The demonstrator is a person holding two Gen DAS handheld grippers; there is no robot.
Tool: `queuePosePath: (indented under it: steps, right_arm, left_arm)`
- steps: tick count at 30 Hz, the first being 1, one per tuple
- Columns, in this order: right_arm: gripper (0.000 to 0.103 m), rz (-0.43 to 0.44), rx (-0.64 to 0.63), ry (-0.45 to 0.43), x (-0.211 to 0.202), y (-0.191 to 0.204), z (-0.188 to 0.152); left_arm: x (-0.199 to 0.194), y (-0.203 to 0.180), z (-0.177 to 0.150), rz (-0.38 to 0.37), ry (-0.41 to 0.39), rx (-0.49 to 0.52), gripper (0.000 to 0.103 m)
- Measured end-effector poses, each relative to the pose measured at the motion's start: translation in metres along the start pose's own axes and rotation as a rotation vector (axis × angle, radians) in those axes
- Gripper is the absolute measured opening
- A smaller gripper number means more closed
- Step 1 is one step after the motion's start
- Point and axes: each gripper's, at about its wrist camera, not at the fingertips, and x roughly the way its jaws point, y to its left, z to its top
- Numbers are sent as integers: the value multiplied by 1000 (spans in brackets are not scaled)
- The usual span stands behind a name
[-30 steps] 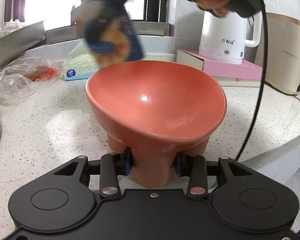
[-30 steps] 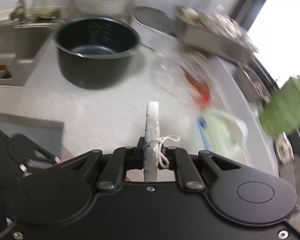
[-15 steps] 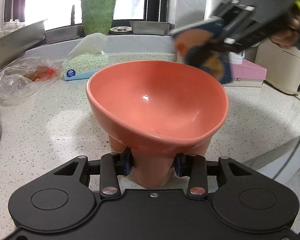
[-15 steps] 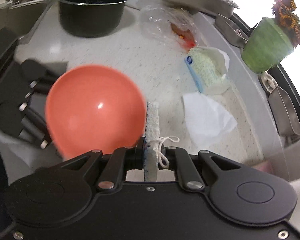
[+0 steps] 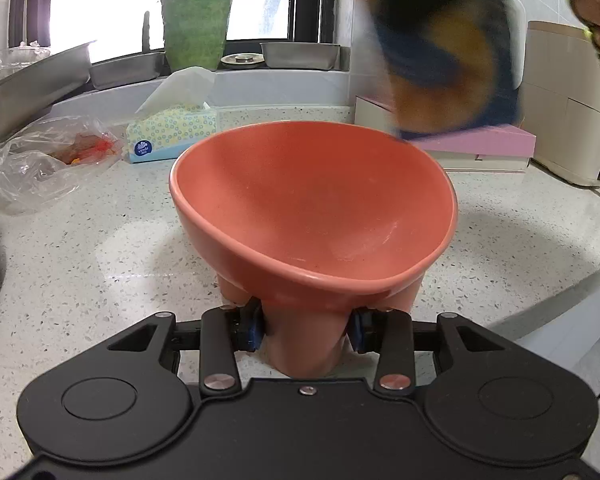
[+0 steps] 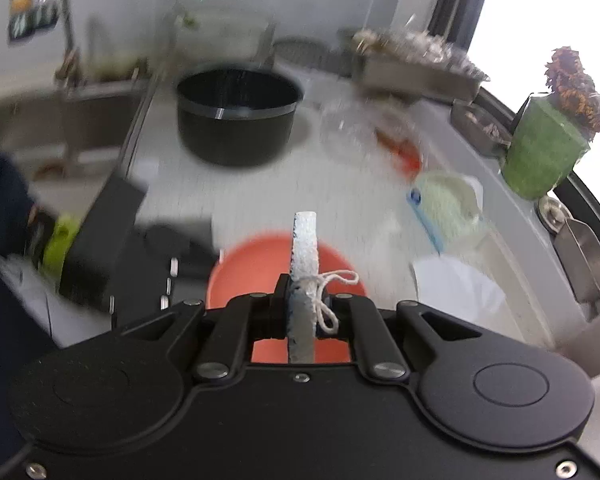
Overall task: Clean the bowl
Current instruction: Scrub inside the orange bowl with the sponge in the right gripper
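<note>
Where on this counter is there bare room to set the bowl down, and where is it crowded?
Bare speckled counter lies left of the bowl, between the plastic bag and the left gripper. Another free patch lies right of it, before the pink box. Behind, the tissue box and steel trays crowd it.

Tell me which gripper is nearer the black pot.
Left. The left gripper sits beside the black pot at the counter's edge; the right gripper hovers farther back above the bowl.

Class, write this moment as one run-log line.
left gripper: shut on bowl foot | bowl: on counter, tilted | right gripper: shut on sponge, above bowl
</note>
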Motion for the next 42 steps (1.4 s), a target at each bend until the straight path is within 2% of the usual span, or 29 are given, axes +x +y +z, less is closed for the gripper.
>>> queuePosePath:
  steps: [5,11,13,15,19,21,27,31,34,40,41,42]
  right_arm:
    - [11,-49,87,-2,40,1,-5]
    - [11,-8,105,73,61,4,-20]
    - [14,13,70,111,62,4,-14]
    - [25,35,35,149,63,5,-9]
    - [28,78,-35,224,64,5,3]
    - [33,99,-70,262,64,5,9]
    - [36,164,-175,375,66,6,26]
    - [36,187,-249,521,89,7,43]
    - [36,176,-330,592,103,14,53]
    - [35,180,-513,653,113,35,65]
    - [34,194,-528,651,113,37,67]
    - [28,215,-537,644,112,39,68]
  left_arm:
    - [0,0,0,0,2,1,38]
    - [0,0,1,-3,3,5,39]
    - [0,1,1,-6,4,7,39]
    - [0,2,1,-9,4,10,39]
    - [0,3,1,-12,3,10,39]
    - [1,4,1,-12,3,9,39]
    - [1,6,0,-11,-2,4,38]
    - [1,6,0,-10,-4,4,38]
    - [0,5,-1,-10,-5,5,38]
    - [0,5,0,-15,-5,10,38]
    - [0,6,0,-16,-5,11,38]
    - [1,6,0,-16,-5,12,38]
